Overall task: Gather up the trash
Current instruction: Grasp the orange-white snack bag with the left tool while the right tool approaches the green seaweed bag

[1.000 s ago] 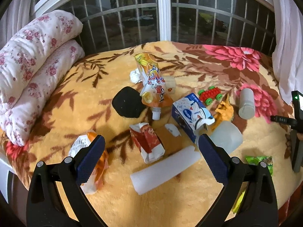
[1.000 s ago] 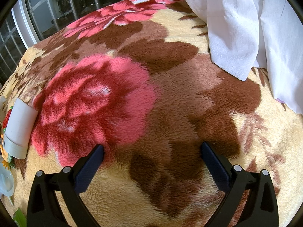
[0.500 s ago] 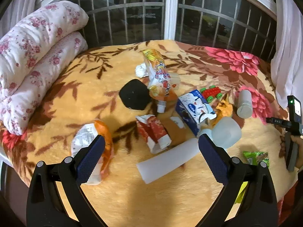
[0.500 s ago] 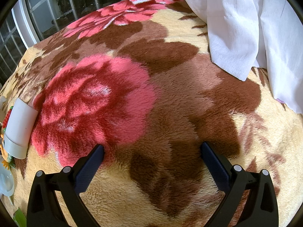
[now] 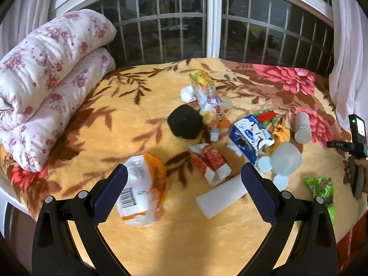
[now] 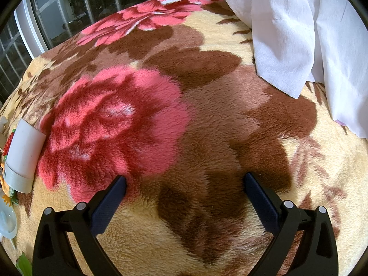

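A folded quilt (image 5: 48, 80) sits at the frame's left on the bed (image 5: 128, 124). Mid-frame lies a round pad (image 5: 185, 125); a carton (image 5: 249, 138) to its right, a wrapper (image 5: 140, 193) lower left.

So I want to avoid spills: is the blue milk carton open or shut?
Open. The blue carton lies on its side on the blanket, its top end torn, flaps splayed. Whether liquid remains, cannot tell.

blanket (image 5: 128, 119): floral, yellow-brown, covers bed | quilt (image 5: 46, 73): white with pink flowers, folded, left edge of bed | window (image 5: 214, 23): barred, dark, behind bed | curtain (image 6: 299, 34): white, hangs onto blanket at right | toy (image 5: 266, 117): red-green, beside blue carton
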### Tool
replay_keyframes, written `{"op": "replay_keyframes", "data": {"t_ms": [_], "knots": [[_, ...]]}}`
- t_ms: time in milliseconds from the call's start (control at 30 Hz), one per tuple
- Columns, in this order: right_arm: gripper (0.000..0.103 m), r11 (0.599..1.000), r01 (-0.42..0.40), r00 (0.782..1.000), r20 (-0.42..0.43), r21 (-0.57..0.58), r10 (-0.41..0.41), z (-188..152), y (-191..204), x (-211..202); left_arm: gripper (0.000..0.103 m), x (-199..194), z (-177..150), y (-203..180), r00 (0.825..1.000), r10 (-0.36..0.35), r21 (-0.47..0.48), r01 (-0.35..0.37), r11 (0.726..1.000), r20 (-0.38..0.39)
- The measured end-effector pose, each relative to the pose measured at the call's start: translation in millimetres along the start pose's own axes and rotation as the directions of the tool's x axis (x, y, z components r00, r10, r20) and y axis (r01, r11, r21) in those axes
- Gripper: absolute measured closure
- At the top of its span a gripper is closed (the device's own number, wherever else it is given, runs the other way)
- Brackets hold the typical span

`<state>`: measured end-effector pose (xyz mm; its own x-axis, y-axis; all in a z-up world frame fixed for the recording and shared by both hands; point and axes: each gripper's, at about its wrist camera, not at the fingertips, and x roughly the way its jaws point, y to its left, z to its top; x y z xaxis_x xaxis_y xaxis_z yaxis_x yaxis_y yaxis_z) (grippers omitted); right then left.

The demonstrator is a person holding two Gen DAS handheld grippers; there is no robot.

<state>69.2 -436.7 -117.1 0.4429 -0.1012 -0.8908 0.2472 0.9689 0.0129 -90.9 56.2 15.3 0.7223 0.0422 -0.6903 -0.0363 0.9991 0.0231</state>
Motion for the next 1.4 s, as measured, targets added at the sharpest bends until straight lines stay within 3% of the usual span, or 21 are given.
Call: {"op": "replay_keyframes", "data": {"t_ms": [200,300,433,533,633,767,933,1167,1400], "knots": [[0.005,1.000,0.003,1.000,-0.001,0.002,-0.003,-0.6,-0.4,-2.3,0.007,-17.9,-16.9,12.3,0.995,0.083,0.056,-0.086,0.995,0.053],[0.005,0.998,0.056,0.997,0.047,0.021,-0.057,0.8,-2.1,-21.2,0.007,-24.4,-24.5,18.9,0.995,0.083,0.048,-0.085,0.995,0.054],[0.005,0.997,-0.022,0.990,0.140,0.078,0.010,-10.6,-8.4,-74.5,0.007,-33.7,-37.1,36.6,0.997,0.067,-0.001,-0.067,0.998,0.046],[0.005,0.991,-0.102,0.973,0.216,0.085,0.082,-41.4,-6.8,-130.2,0.007,-41.1,-48.0,50.0,0.997,0.062,-0.045,-0.060,0.997,0.040],[0.005,0.980,-0.197,0.944,0.271,0.013,0.186,-91.1,13.2,-179.7,0.007,-49.1,-61.0,55.8,0.992,0.102,-0.056,-0.098,0.994,0.069],[0.005,0.962,-0.266,0.911,0.308,-0.065,0.273,-158.5,50.2,-216.0,0.007,-44.2,-70.0,52.8,0.988,0.131,-0.017,-0.130,0.991,0.079],[0.005,0.948,-0.315,0.900,0.299,-0.052,0.315,-204.2,91.7,-224.0,0.007,-30.4,-76.5,54.8,0.996,0.087,-0.037,-0.085,0.996,0.037],[0.005,0.930,-0.368,0.898,0.262,0.011,0.352,-206.5,113.8,-221.9,0.007,-28.8,-78.3,70.8,0.998,0.061,-0.093,-0.058,0.994,0.026],[0.005,0.944,-0.331,0.917,0.235,-0.005,0.323,-209.4,139.2,-214.0,0.007,-13.6,-69.9,80.0,0.999,0.038,-0.076,-0.036,0.996,0.023]]}}
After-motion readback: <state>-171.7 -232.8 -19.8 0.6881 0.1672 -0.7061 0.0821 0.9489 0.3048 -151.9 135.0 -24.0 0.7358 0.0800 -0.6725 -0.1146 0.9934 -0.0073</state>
